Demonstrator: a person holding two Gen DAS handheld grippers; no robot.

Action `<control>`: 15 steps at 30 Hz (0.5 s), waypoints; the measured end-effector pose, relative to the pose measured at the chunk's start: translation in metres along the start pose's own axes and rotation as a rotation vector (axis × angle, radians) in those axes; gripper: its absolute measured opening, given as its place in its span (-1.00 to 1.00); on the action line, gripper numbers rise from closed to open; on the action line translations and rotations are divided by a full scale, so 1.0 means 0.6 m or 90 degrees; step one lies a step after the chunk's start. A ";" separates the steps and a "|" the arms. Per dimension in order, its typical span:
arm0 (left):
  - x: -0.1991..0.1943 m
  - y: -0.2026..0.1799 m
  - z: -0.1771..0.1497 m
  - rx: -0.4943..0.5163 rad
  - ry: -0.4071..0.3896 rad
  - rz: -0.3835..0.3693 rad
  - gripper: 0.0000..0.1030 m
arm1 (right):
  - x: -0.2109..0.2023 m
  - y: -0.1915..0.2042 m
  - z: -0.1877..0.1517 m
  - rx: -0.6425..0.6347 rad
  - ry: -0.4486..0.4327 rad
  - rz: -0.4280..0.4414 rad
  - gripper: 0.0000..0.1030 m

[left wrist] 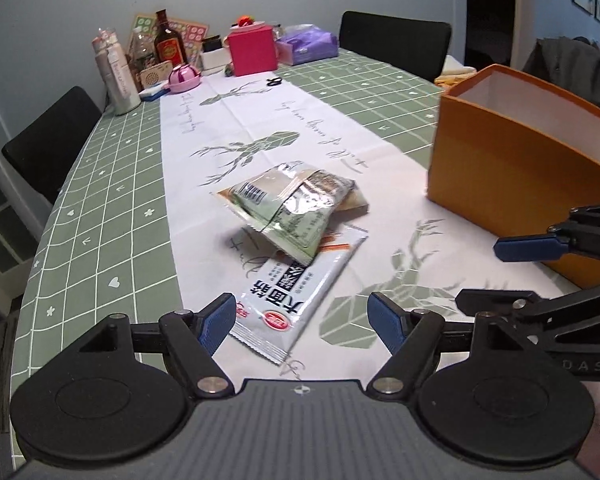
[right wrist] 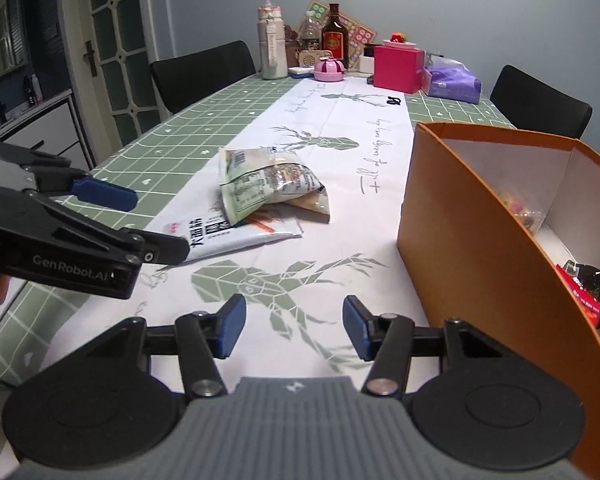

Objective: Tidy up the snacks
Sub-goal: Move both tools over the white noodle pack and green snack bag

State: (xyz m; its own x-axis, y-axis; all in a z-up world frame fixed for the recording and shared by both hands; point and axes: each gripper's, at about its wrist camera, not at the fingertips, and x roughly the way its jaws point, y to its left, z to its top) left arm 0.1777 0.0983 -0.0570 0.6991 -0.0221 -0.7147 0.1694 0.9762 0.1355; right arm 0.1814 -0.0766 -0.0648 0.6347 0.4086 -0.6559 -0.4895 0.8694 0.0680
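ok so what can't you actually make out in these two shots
- Orange box contents: left wrist view, its near wall hides them; right wrist view shows only some wrappers, cut off by the edge.
- Brown packet: both views, mostly under the green bag.
- Bottle label: too small to read.

A green tablecloth (left wrist: 112,184) gridded in white lines, with a white centre strip printed with grey-green geometric deer, covers the table. An orange box (right wrist: 460,216), white inside, stands on it. A pale green and silver snack packet (left wrist: 288,204) lies over a white sachet (left wrist: 296,300) with black lettering and a red seal. Blue pads tip the black left gripper (left wrist: 302,320).
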 end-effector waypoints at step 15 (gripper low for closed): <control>0.088 0.018 -0.008 0.027 0.020 0.008 0.74 | 0.093 -0.009 0.016 0.006 0.039 -0.004 0.06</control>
State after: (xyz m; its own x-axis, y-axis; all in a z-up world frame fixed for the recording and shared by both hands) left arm 0.2129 0.1088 -0.0966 0.6791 -0.0020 -0.7340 0.1897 0.9665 0.1729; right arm 0.2251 -0.0558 -0.0948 0.5997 0.3852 -0.7014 -0.4794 0.8748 0.0705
